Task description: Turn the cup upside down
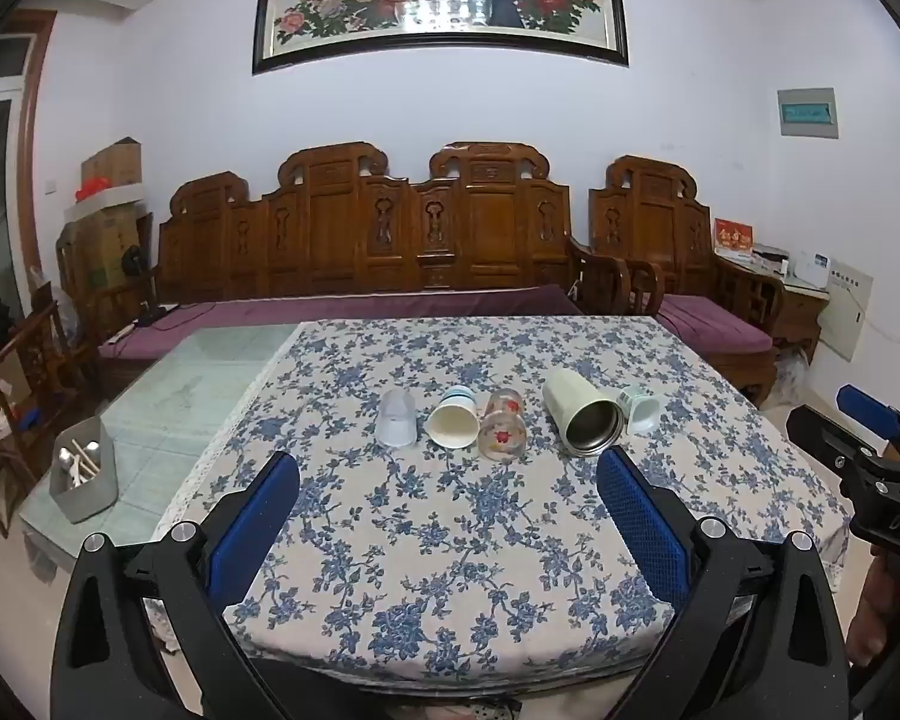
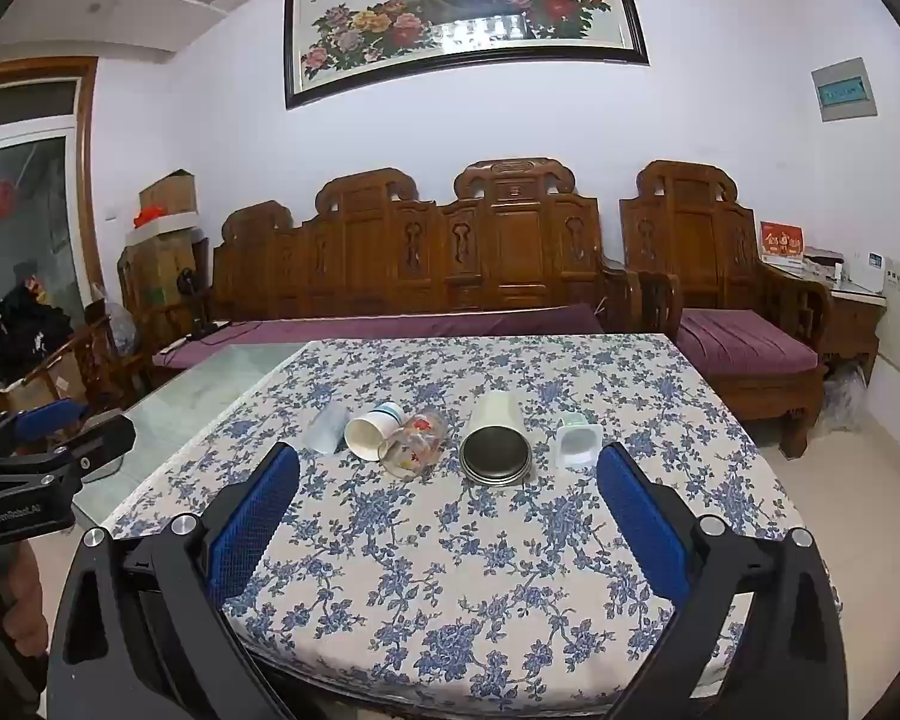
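Several cups lie on their sides in a row on the floral tablecloth [image 1: 450, 540]: a frosted clear cup [image 1: 396, 418], a white paper cup [image 1: 453, 419], a glass with red flowers [image 1: 503, 426], a pale green steel-lined tumbler [image 1: 582, 411] and a small mint cup [image 1: 641, 407]. They also show in the right wrist view: frosted cup [image 2: 325, 427], paper cup [image 2: 373, 430], flowered glass [image 2: 415, 443], tumbler [image 2: 496, 439], mint cup [image 2: 577, 439]. My left gripper [image 1: 449, 483] and right gripper [image 2: 449, 483] are open and empty, short of the cups.
A grey utensil holder [image 1: 84, 477] stands on the bare glass tabletop [image 1: 168, 420] at the left. Carved wooden benches with purple cushions [image 1: 360, 303] stand behind the table. The right gripper shows at the right edge of the left wrist view [image 1: 870, 450].
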